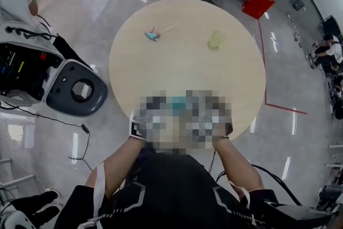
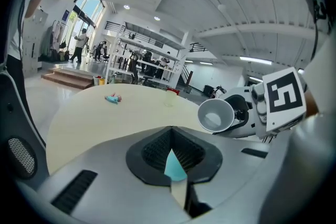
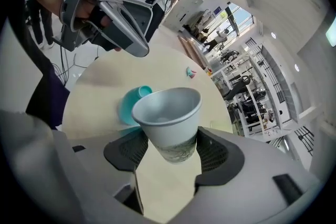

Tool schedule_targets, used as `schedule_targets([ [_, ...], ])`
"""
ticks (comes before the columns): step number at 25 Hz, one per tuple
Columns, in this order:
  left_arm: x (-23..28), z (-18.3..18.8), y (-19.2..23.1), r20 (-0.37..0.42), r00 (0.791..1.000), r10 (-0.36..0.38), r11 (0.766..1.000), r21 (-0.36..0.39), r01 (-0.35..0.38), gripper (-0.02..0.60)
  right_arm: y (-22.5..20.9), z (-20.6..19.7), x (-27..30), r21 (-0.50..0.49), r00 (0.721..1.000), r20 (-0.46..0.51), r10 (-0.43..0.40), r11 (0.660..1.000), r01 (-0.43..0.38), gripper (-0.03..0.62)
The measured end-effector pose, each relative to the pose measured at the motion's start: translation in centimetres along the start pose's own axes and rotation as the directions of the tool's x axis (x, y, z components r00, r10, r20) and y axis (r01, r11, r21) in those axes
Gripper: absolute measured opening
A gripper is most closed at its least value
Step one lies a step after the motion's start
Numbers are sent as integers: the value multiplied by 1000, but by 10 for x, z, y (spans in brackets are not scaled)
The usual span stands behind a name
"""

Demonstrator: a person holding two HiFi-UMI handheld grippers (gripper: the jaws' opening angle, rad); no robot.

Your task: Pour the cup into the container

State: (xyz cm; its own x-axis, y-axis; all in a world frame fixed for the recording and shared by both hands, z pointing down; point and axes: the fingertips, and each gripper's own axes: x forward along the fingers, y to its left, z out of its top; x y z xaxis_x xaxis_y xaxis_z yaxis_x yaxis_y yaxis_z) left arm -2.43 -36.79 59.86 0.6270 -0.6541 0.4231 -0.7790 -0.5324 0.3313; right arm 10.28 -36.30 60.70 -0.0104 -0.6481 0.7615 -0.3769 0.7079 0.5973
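**Cup gripped low, container's mouth small**

My right gripper point(image 3: 169, 140) clamps the paper cup point(image 3: 168, 115) near its base. Its long axis runs out along my fingers, mouth past the tips toward the teal container point(image 3: 127, 106) just beyond. A hasty tilt could miss it, and a harder squeeze could buckle the cup. My left gripper point(image 2: 173, 157) looks pinched together, holding nothing.

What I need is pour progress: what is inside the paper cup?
Inside the paper cup in the right gripper, only its pale wall and bottom show; no solid contents. Clear liquid cannot be excluded.
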Motion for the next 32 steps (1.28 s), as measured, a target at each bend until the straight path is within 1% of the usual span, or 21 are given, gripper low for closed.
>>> schedule_targets([
  [8,-7,0,-14,2,1000,-15,1000,3,15,0,2,0,-10,-85,999,-37,-3,996,0,295],
  [14,-9,1,-12,0,1000,-22,1000,5,22,0,-3,7,-11,-144,998,-46,-30,989,23,295],
  [19,-13,3,-7,9,1000,-16,1000,-6,16,0,-4,12,-11,-223,996,-62,-65,974,50,295],
  [25,-13,1,-7,5,999,-32,999,-7,32,0,-8,17,-10,-282,993,-68,-98,956,75,295],
  [32,-11,1,-10,10,998,-67,998,-6,67,0,-11,16,-7,-318,989,-78,-126,943,95,295],
])
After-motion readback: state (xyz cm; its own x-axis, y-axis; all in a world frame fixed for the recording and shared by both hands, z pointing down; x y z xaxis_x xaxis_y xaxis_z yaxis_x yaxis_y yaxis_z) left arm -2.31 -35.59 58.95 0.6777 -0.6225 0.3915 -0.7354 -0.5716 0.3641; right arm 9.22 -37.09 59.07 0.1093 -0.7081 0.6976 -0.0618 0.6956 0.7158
